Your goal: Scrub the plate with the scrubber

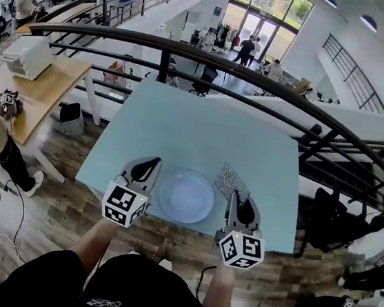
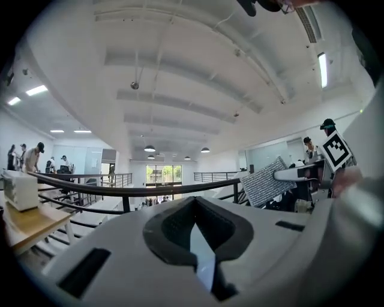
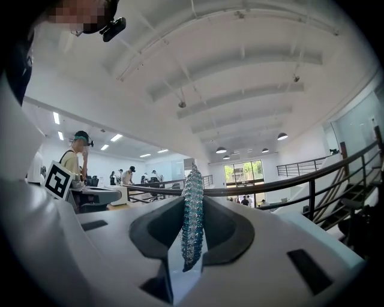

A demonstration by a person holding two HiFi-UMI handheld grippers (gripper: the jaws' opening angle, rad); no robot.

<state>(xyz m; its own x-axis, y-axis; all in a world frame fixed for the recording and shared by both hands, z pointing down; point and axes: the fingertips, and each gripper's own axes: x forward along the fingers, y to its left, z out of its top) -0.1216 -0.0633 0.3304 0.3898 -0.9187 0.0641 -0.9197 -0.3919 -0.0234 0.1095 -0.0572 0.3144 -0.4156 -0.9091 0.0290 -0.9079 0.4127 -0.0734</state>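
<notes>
My right gripper clamps the scrubber edge-on between its pads. My left gripper is fully closed with nothing in the jaws. The plate lies on the pale blue table, lower centre of the head view, between both grippers.

A pale translucent round plate lies flat at the table's near edge. Just right of it, my right gripper pinches a grey sparkly mesh scrubber.

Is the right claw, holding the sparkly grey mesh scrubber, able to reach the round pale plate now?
Probably yes. The right claw, shut on the sparkly grey mesh scrubber, hangs just right of the round pale plate, and nothing lies between them.
</notes>
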